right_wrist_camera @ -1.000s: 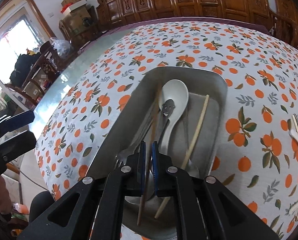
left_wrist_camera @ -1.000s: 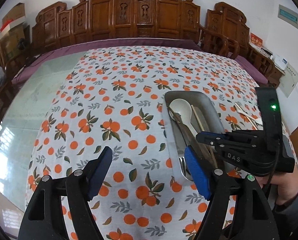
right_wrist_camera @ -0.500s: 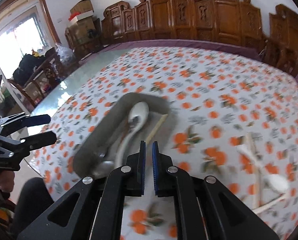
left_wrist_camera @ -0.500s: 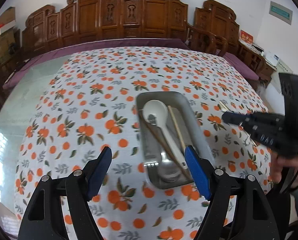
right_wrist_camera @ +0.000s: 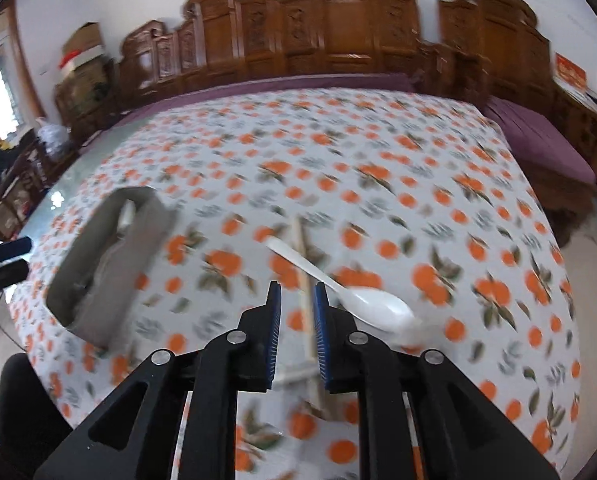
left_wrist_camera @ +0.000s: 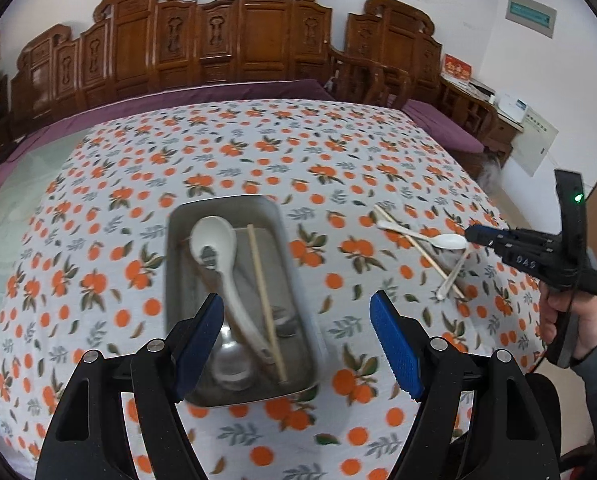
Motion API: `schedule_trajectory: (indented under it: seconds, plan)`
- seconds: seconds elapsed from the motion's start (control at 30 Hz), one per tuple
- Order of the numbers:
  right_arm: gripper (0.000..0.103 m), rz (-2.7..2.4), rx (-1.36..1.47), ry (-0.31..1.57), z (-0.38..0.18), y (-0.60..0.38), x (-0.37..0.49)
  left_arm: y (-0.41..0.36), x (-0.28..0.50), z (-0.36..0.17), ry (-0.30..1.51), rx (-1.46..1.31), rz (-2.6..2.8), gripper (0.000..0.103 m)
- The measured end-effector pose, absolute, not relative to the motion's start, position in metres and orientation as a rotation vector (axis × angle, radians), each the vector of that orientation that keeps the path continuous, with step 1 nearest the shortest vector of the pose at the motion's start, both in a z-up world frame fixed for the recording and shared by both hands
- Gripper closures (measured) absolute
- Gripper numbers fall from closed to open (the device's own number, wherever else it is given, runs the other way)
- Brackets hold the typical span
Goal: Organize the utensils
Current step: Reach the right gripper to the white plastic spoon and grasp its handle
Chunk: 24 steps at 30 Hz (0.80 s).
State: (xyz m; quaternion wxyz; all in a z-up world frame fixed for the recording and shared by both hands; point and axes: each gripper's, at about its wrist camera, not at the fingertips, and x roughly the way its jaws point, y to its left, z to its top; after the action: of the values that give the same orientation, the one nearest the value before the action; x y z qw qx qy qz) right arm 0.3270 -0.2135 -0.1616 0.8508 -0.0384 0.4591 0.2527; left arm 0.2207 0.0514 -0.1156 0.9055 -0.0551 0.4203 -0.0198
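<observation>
While the left claw (left_wrist_camera: 296,344) sits at the bottom of the left wrist frame, its blue pads are spread wide, grasping nothing. Metal tray (left_wrist_camera: 286,240) at frame centre on the orange-print tablecloth (left_wrist_camera: 98,208) covering the table; it holds a white ladle-type spoon (left_wrist_camera: 218,248), a chopstick (left_wrist_camera: 262,292) and metal cutlery, blurred. Right of the tray, on the cloth: two white plastic spoons (left_wrist_camera: 438,240) crossed with a loose chopstick (left_wrist_camera: 414,244). Right claw (right_wrist_camera: 297,312), lower centre of the right wrist frame: pads parted narrowly, straddling that chopstick (right_wrist_camera: 304,280) without closing on it. One plastic spoon (right_wrist_camera: 362,300) lies just right of the pads. Tray (right_wrist_camera: 98,280) at centre left.
</observation>
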Motion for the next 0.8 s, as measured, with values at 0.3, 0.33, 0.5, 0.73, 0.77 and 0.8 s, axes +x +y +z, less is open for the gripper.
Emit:
schedule_trajectory:
  seconds: [0.3,0.33,0.5,0.73,0.77,0.8]
  plan:
    - [0.071,0.539,-0.167,1.000,-0.188,-0.220,0.349,0.021,0.232,-0.126,0.887,-0.093,-0.072,0.031]
    - [0.070,0.547,-0.184,1.005,-0.192,-0.218,0.353,0.019,0.232,-0.127,0.889,-0.092,-0.074,0.031]
    - [0.065,0.576,-0.261,1.026,-0.204,-0.207,0.372,0.006,0.236,-0.132,0.904,-0.072,-0.088,0.031]
    - [0.063,0.639,-0.281,1.048,-0.211,-0.201,0.395,-0.013,0.244,-0.138,0.916,-0.047,-0.114,0.031]
    - [0.063,0.659,-0.279,1.058,-0.212,-0.199,0.395,-0.014,0.245,-0.139,0.917,-0.044,-0.115,0.031]
    - [0.063,0.682,-0.283,1.072,-0.213,-0.194,0.396,-0.016,0.246,-0.140,0.919,-0.044,-0.117,0.031]
